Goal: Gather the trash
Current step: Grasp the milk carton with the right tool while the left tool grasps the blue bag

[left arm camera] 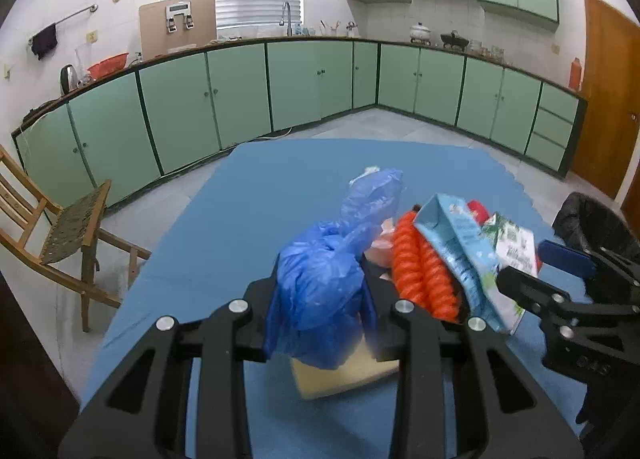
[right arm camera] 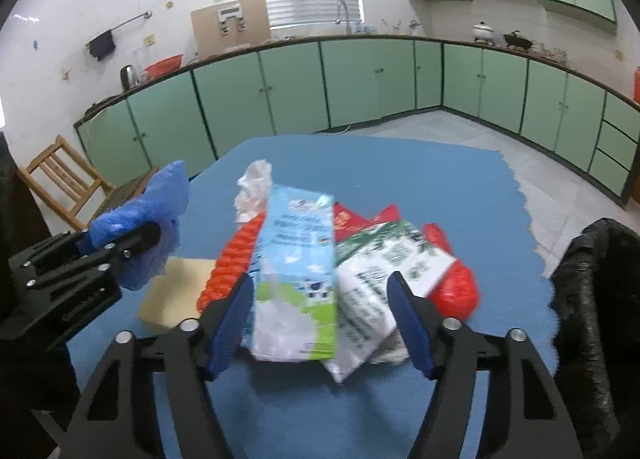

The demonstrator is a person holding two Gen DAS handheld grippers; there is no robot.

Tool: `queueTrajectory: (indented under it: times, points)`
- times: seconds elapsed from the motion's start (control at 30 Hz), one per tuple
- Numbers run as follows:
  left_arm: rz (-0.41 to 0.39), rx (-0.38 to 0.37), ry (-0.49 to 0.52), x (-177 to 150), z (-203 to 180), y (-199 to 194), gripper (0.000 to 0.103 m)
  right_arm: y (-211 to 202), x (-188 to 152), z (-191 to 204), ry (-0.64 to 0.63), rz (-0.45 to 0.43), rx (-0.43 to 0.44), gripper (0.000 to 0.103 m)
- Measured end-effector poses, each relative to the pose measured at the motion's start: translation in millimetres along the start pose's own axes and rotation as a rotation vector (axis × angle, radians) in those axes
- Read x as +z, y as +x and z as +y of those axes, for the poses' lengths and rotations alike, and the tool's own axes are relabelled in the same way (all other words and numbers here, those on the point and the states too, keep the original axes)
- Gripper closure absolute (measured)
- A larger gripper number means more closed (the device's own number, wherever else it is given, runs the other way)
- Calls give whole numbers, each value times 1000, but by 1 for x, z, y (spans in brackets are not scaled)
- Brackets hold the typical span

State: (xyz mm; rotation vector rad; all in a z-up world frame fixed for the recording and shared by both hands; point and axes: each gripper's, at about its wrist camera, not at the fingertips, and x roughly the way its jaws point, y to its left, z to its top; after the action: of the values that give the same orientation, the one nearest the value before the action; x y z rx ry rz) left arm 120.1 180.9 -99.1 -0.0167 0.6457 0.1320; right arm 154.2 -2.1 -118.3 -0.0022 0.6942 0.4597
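Trash lies heaped toward the right edge of the counter [right arm camera: 400, 163], and I'm in the pick-up step. My left gripper [left arm camera: 320, 299] has its jaws clamped on the crumpled blue plastic bag [left arm camera: 320, 291], which sits over a pale yellow block [left arm camera: 344, 379] near the middle. My right gripper [right arm camera: 320, 311] has its jaws apart, straddling the light-blue milk carton [right arm camera: 296, 271] and the green-and-white carton [right arm camera: 372, 279] without pressing either, as far as I can tell. An orange ribbed piece [right arm camera: 236, 259] and red wrappers [right arm camera: 456, 291] lie around them. I judge the next move calls for closing the right jaws squarely on the cartons, then carrying both loads to the black-lined bin [right arm camera: 592, 299] just off the right edge.
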Motion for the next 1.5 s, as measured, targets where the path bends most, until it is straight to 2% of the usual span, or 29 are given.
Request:
queueTrajectory:
  times: [0.17, 0.4, 0.5, 0.67, 0.97, 1.17, 1.5]
  points:
    - [32, 11, 6, -10, 6, 6, 72, 12, -5, 7, -8, 17, -6, 42]
    - [30, 10, 0, -11, 7, 9, 72, 17, -1, 11, -25, 25, -9, 42]
    - [28, 12, -6, -12, 8, 8, 71, 20, 0, 14, -31, 47, 34, 54]
    - [30, 13, -13, -9, 10, 9, 71, 24, 0, 21, -53, 53, 23, 54]
    - [31, 10, -22, -7, 8, 8, 71, 27, 5, 24, -49, 61, 23, 46]
    - [35, 8, -17, -6, 8, 7, 71, 32, 3, 22, -53, 82, 12, 47]
    - [8, 3, -11, -1, 5, -2, 71, 2, 12, 13, -49, 28, 28, 47]
